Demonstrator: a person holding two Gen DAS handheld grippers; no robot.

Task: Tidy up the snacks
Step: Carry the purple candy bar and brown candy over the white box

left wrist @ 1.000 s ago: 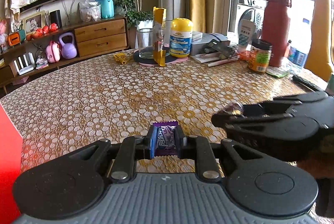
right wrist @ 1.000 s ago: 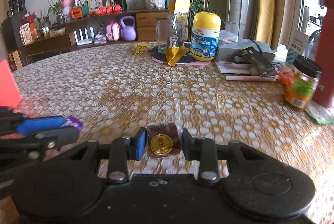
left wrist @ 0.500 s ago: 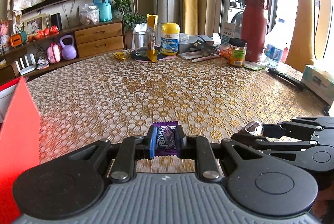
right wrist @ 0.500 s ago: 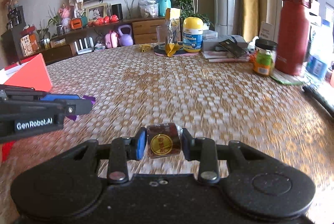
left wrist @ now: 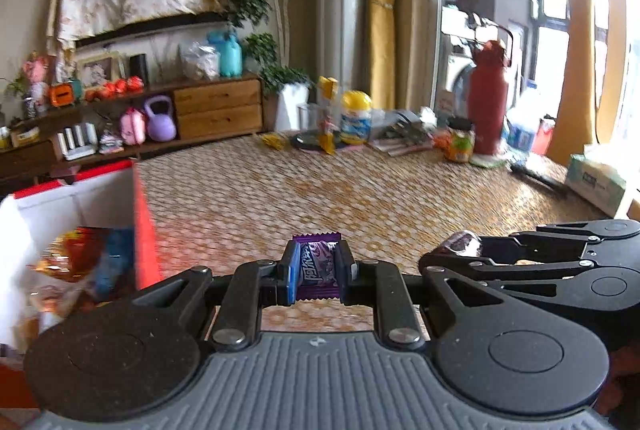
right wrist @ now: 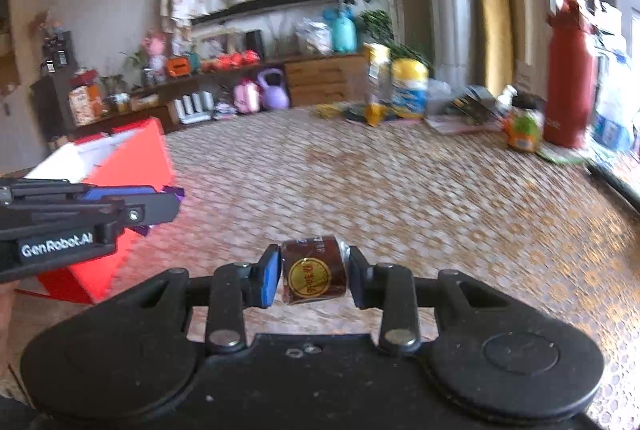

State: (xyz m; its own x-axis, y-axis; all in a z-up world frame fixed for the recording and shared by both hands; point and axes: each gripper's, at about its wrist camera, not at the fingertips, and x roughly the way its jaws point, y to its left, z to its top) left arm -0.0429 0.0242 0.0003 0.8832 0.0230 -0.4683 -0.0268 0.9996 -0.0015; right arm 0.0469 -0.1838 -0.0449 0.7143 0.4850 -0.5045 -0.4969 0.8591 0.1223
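My left gripper [left wrist: 317,270] is shut on a small purple-wrapped candy [left wrist: 316,266], held above the patterned table. To its left stands a red box [left wrist: 142,226] with a white inside and several colourful snack packets [left wrist: 80,262] in it. My right gripper [right wrist: 314,272] is shut on a brown-wrapped snack [right wrist: 313,270] with a round gold label. In the left wrist view the right gripper [left wrist: 456,248] appears at the right, side on, with its snack at the tip. In the right wrist view the left gripper [right wrist: 160,203] reaches in from the left, in front of the red box [right wrist: 132,157].
The far side of the table [left wrist: 320,189] holds a yellow-lidded bottle [left wrist: 355,117], a glass, a snack bag, a small jar [left wrist: 460,143], a tall red flask [left wrist: 486,101] and papers. A tissue box [left wrist: 596,181] sits at the right edge. A sideboard runs behind.
Both grippers have drawn back and up from the far clutter and swung left, each keeping its snack. The red box has come into view, showing its inside.
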